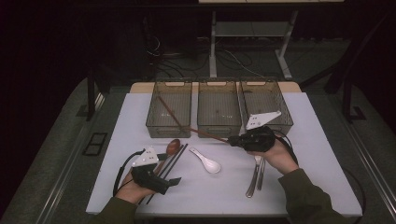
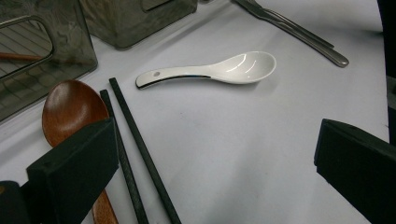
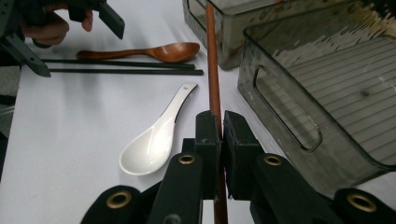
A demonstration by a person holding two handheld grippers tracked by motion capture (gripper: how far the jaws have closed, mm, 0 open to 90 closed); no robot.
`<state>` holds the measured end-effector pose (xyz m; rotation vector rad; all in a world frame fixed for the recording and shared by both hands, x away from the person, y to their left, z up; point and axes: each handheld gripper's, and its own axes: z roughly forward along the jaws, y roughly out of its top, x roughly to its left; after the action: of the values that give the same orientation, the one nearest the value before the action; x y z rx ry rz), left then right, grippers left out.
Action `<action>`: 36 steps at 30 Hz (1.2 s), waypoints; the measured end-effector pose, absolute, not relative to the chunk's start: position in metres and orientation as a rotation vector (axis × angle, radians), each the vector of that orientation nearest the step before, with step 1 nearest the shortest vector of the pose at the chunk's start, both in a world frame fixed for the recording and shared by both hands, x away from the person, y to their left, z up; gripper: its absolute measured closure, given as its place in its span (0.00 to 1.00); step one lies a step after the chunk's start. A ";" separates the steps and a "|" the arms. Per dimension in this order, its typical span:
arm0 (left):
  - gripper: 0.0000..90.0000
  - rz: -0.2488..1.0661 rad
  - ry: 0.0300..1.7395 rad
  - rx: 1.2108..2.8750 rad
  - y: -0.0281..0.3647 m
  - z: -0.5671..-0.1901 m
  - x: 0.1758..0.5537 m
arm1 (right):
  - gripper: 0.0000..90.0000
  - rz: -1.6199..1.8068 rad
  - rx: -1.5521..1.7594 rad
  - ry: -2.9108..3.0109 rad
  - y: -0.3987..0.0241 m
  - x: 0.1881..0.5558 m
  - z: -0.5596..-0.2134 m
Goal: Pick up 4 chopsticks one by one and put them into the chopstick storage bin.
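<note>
White tabletop [image 1: 299, 154] lay before me, dark floor around it, three clear bins [image 1: 218, 108] in a row at the far edge. My right gripper [image 3: 221, 122] had its jaws pressed together on a brown chopstick [image 3: 213, 60], pinching it near one end. It hung above the table, long axis slanting from my gripper, up over the left bin's [image 1: 169, 109] rim, with the far end pointing into that bin. Just below it lay a white spoon [image 1: 206, 161], and metal cutlery [image 1: 256, 175] sat under my right hand. My left gripper [image 1: 161, 179] hovered with jaws spread wide, holding nothing, over two black chopsticks [image 2: 135, 154] and a wooden spoon [image 2: 72, 112] lying side by side.
</note>
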<state>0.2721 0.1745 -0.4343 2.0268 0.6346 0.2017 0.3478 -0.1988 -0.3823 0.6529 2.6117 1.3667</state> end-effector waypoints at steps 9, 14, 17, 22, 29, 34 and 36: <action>0.00 0.193 0.645 2.023 0.174 -0.435 0.272 | 0.95 1.358 0.691 2.575 -0.197 0.354 -0.374; 0.00 0.196 0.645 2.021 0.174 -0.435 0.273 | 0.95 1.366 0.715 2.551 -0.190 0.362 -0.369; 0.00 0.195 0.646 2.021 0.174 -0.434 0.273 | 0.95 1.344 0.724 2.551 -0.182 0.368 -0.367; 0.00 0.196 0.649 2.017 0.175 -0.434 0.272 | 0.95 1.326 0.751 2.536 -0.170 0.377 -0.361; 0.00 0.196 0.652 2.012 0.174 -0.434 0.272 | 0.95 1.293 0.781 2.524 -0.153 0.389 -0.356; 0.00 0.194 0.660 2.005 0.174 -0.434 0.272 | 0.95 1.291 0.813 2.503 -0.144 0.397 -0.355; 0.00 0.194 0.656 2.010 0.174 -0.434 0.272 | 0.95 1.281 0.829 2.496 -0.140 0.400 -0.354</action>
<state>0.2716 0.1743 -0.4339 2.0103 0.6556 0.1945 0.4003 -0.1401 -0.3539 0.8289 2.4963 1.2812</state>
